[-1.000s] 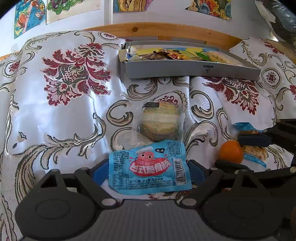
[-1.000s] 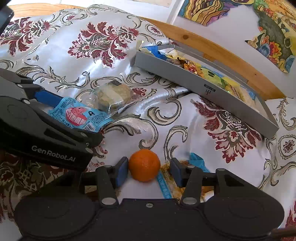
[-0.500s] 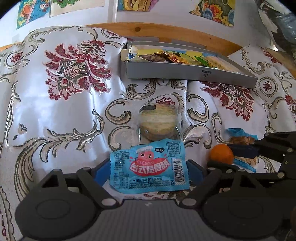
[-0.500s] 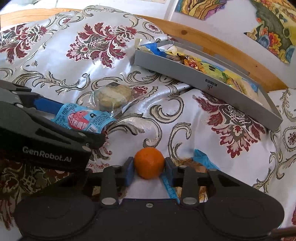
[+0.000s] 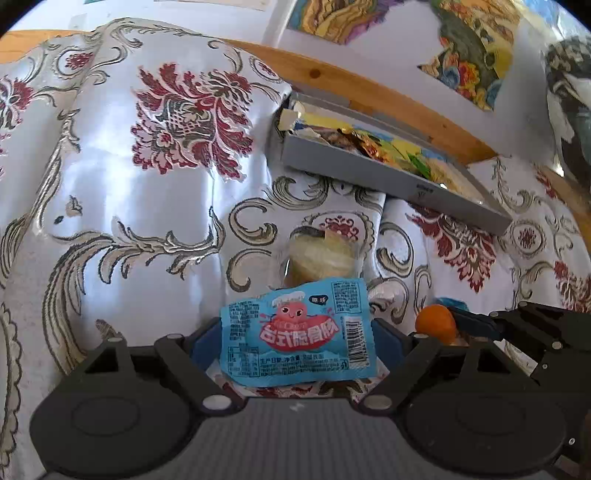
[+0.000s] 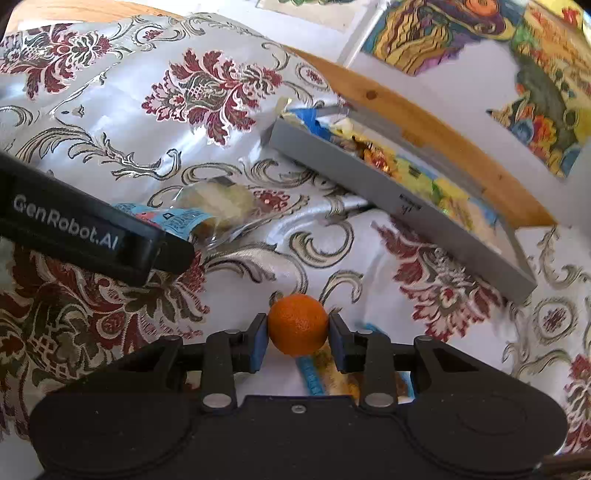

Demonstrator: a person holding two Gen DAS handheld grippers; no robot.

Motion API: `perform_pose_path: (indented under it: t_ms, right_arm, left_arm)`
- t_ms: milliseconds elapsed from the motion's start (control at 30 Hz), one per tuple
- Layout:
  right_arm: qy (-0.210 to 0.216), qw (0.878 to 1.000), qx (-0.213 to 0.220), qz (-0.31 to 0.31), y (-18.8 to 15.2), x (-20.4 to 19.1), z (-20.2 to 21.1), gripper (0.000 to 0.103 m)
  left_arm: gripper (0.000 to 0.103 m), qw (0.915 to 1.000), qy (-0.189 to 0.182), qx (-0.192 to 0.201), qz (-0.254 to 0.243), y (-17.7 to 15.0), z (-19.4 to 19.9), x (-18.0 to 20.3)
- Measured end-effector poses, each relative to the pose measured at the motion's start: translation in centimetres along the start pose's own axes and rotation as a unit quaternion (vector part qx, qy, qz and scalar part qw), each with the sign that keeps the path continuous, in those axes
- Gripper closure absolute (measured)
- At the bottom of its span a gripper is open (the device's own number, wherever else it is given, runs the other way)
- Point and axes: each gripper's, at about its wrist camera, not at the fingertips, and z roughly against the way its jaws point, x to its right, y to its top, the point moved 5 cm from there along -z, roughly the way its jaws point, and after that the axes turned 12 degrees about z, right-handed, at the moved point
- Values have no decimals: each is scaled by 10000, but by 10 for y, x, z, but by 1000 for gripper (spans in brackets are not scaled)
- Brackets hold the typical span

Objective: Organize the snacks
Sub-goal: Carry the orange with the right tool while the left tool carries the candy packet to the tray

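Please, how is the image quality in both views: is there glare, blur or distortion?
Left wrist view: sharp, strong glare on the shiny cloth, fisheye bending at the edges. Right wrist view: the orange is sharp, the tray and wall pictures look blurred; dark corners in both.

My left gripper (image 5: 295, 339) is matt black plastic with smooth blue pads, pressed on a glossy blue plastic snack packet (image 5: 297, 334). My right gripper (image 6: 297, 338) clasps an orange (image 6: 297, 324) with dull, pitted skin. The tablecloth (image 5: 129, 206) is shiny satin brocade. At upper right, the grey tray (image 6: 406, 206) looks matt, the ledge (image 6: 436, 125) behind it bare wood.
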Motion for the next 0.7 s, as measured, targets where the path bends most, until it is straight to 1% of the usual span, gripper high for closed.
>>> perform_pose_path:
  t_ms: [100, 233, 400, 500, 633, 700]
  right_arm:
    - [-108, 9999, 87, 88, 2, 2, 3, 67]
    - [-180, 9995, 223, 109, 6, 4, 8, 67]
    - [-316, 9986, 369, 187, 10, 6, 14, 67]
    - [-407, 9979, 473, 174, 13, 9, 18, 67]
    - [-566, 9965, 591, 142, 16, 17, 25, 67]
    - [-642, 9959, 641, 42, 17, 25, 30, 67]
  left_arm:
    - [16, 9999, -15, 89, 80, 1, 3, 0]
    - [16, 9997, 9, 218, 68, 4, 6, 3]
    - [16, 9992, -38, 311, 255, 7, 11, 4]
    - [16, 9988, -29, 426, 227, 12, 14, 10]
    - [16, 9978, -90, 568, 329, 24, 16, 22]
    - [16, 9973, -115, 679, 266, 29, 20, 31]
